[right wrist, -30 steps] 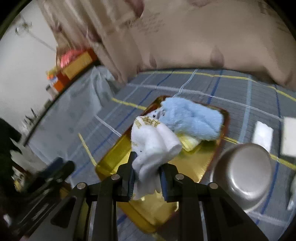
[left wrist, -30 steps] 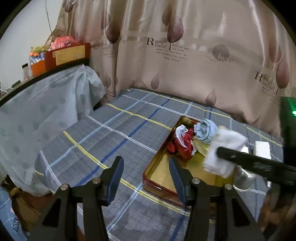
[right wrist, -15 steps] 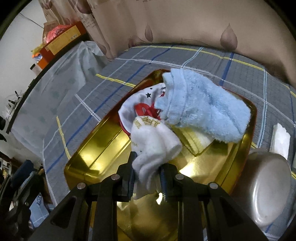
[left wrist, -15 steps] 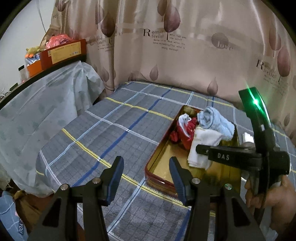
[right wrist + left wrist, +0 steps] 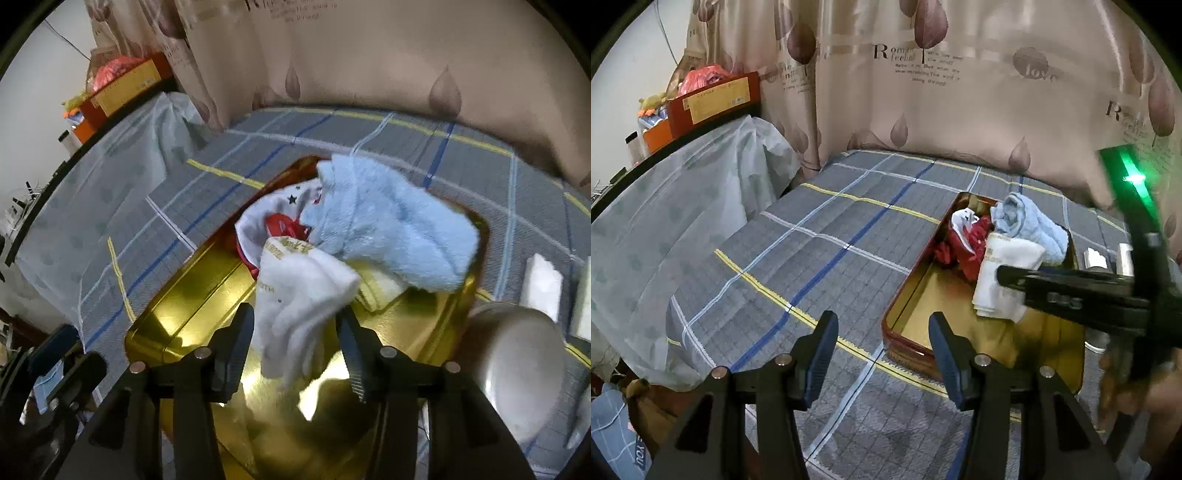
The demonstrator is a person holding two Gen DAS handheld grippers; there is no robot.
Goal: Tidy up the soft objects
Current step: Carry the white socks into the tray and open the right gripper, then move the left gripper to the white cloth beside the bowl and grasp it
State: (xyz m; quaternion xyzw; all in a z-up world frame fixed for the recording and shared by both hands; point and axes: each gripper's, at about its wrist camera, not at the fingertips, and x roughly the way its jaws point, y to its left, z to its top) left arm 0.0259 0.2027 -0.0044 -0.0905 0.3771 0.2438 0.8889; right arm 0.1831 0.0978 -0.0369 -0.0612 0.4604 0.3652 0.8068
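Observation:
A gold tin tray [image 5: 192,295] lies on the checked bedsheet. At its far end sit a fluffy light-blue sock [image 5: 388,236] and a red-and-white cloth [image 5: 273,218]. A white sock [image 5: 299,295] rests in the tray against them, between the jaws of my right gripper [image 5: 295,336]. Those jaws are opening and no longer pinch it. In the left wrist view the tray [image 5: 923,306], white sock [image 5: 1004,280] and blue sock [image 5: 1027,225] appear on the right. My left gripper [image 5: 882,336] stands open with nothing in it, above the sheet by the tray's near-left corner.
An upturned metal bowl [image 5: 517,369] and white packets [image 5: 541,286] lie right of the tray. A plastic-covered piece of furniture [image 5: 665,221] with a red box [image 5: 713,99] on it stands to the left. A curtain hangs behind. A person's hand [image 5: 1137,387] holds the right gripper.
The right gripper came down into the tray with the white sock, then its jaws spread apart and released it. The left gripper has hardly moved.

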